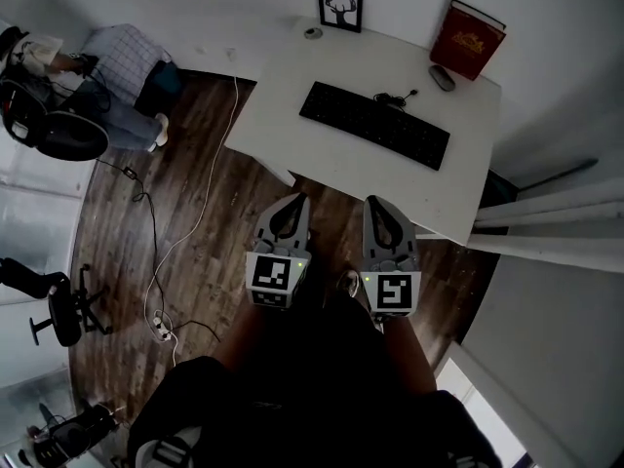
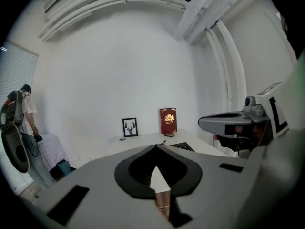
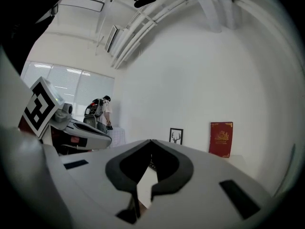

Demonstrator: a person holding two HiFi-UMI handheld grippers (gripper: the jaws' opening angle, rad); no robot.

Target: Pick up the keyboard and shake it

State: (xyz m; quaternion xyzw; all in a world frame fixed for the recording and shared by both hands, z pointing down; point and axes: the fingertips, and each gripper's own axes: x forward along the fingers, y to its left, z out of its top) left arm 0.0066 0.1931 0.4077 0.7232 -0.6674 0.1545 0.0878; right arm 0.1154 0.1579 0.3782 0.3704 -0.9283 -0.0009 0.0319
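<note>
Keyboard (image 1: 374,124) flat on desk (image 1: 292,135), slanting 10 to 4 o'clock, untouched. Mouse (image 1: 441,77) at its 2 o'clock, book (image 1: 467,39) upright beyond, frame (image 1: 340,6) at 11. Left gripper (image 1: 297,197) and right gripper (image 1: 375,201) side by side at its 6 to 7 o'clock, near desk edge, both jaws clenched on nothing

The left gripper (image 1: 295,201) and the right gripper (image 1: 376,203) are matching pale grey shells that taper to a point. Each has a black teardrop-shaped lining (image 2: 136,171) round its jaws and flat black rectangular insets (image 2: 66,205) on top. The left cube (image 1: 274,276) and the right cube (image 1: 392,293) bear black-and-white square markers, each beside a small green light (image 1: 299,262). The person wears dark clothing (image 1: 322,378).
</note>
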